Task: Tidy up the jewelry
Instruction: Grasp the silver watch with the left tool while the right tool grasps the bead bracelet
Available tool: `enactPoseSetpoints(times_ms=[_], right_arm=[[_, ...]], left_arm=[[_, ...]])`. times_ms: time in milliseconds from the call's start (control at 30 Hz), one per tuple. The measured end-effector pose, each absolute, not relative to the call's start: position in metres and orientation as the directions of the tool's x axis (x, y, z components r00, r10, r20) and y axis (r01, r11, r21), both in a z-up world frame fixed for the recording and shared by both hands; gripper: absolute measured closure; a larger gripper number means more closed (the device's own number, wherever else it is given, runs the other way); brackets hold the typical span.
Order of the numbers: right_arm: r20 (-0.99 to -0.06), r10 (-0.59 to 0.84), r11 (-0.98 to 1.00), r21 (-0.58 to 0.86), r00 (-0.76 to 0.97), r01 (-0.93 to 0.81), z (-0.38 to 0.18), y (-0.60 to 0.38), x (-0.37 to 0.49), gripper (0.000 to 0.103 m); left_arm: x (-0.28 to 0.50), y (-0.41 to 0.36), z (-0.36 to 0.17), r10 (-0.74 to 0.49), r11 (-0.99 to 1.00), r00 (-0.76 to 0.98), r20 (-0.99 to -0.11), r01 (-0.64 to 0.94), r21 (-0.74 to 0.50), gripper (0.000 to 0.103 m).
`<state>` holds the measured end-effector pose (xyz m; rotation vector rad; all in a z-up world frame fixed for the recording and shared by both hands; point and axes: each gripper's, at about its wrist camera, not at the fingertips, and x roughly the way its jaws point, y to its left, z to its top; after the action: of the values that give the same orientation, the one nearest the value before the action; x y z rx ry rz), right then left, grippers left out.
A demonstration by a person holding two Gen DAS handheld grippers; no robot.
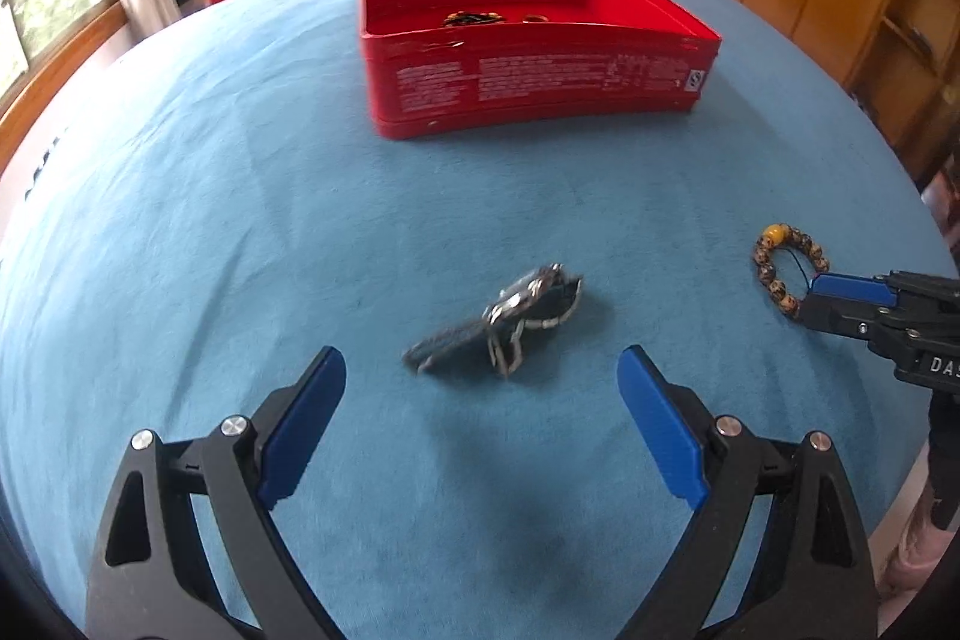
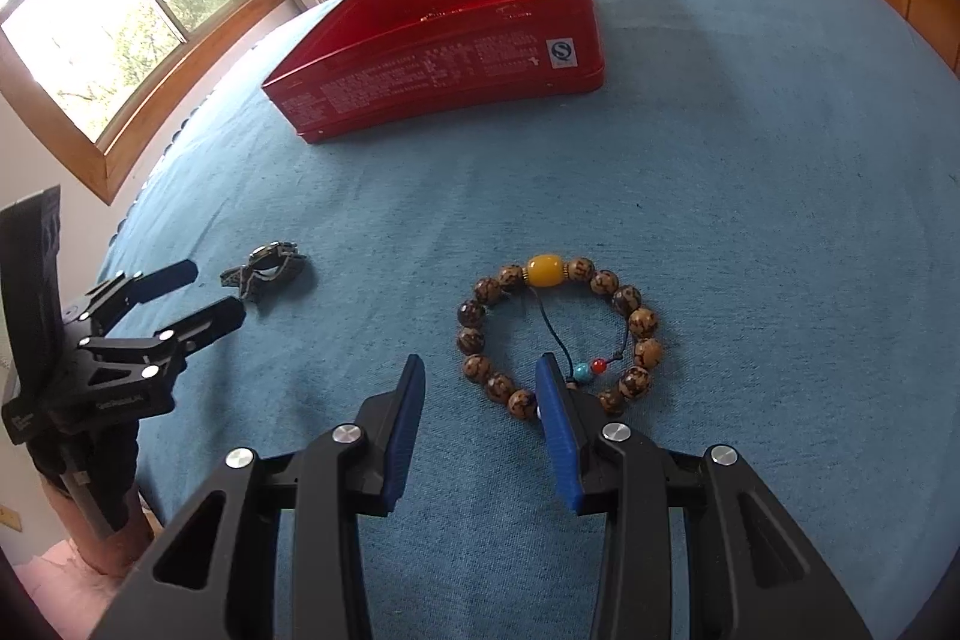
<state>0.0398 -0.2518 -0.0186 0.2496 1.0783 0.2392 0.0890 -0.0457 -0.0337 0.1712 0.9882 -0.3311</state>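
Fingers of left gripper (image 1: 480, 370) spreading wide, gripping nothing, facing metal-link wristwatch (image 1: 510, 319) on blue bedspread (image 1: 210, 190); centring over its case advisable. Right gripper (image 2: 480, 382) half-open, empty, straddling beaded bracelet (image 2: 558, 334) near edge. Red tin (image 1: 540, 76) waiting beyond.

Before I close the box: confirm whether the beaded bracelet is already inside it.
No, the beaded bracelet lies on the blue cloth by the right gripper, well short of the red box.
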Motion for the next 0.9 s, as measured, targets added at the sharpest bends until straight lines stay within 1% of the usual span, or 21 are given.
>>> enactPoseSetpoints(times_ms=[100, 200, 433, 700, 733, 800, 867, 900], right_arm=[[-0.837, 0.312, 0.946, 0.316, 0.449, -0.068, -0.020, -0.250, 0.042, 0.064], [-0.841, 0.314, 0.945, 0.320, 0.441, -0.062, -0.022, -0.251, 0.044, 0.064], [-0.846, 0.311, 0.947, 0.315, 0.433, -0.064, -0.022, -0.248, 0.050, 0.064], [-0.847, 0.315, 0.945, 0.322, 0.429, -0.058, -0.022, -0.250, 0.053, 0.064], [-0.846, 0.318, 0.944, 0.326, 0.427, -0.056, -0.023, -0.250, 0.054, 0.064], [-0.842, 0.331, 0.938, 0.341, 0.426, -0.053, -0.022, -0.252, 0.054, 0.064], [-0.840, 0.338, 0.935, 0.352, 0.425, -0.047, -0.021, -0.256, 0.053, 0.064], [-0.840, 0.336, 0.935, 0.352, 0.426, -0.043, -0.021, -0.257, 0.053, 0.064]], left_arm=[[0.096, -0.053, -0.037, -0.179, 0.927, 0.503, -0.845, 0.374, 0.027, 0.012], [0.100, -0.058, -0.041, -0.187, 0.914, 0.487, -0.853, 0.405, 0.030, 0.012], [0.113, -0.065, -0.058, -0.217, 0.901, 0.406, -0.888, 0.434, -0.021, 0.012], [0.106, -0.067, -0.061, -0.227, 0.891, 0.417, -0.880, 0.454, -0.014, 0.012], [0.105, -0.066, -0.061, -0.227, 0.890, 0.418, -0.879, 0.456, -0.013, 0.013], [0.104, -0.068, -0.062, -0.224, 0.891, 0.431, -0.874, 0.453, -0.005, 0.019], [0.103, -0.065, -0.062, -0.225, 0.894, 0.437, -0.871, 0.449, -0.006, 0.036], [0.103, -0.063, -0.061, -0.224, 0.896, 0.438, -0.870, 0.444, -0.006, 0.040]])
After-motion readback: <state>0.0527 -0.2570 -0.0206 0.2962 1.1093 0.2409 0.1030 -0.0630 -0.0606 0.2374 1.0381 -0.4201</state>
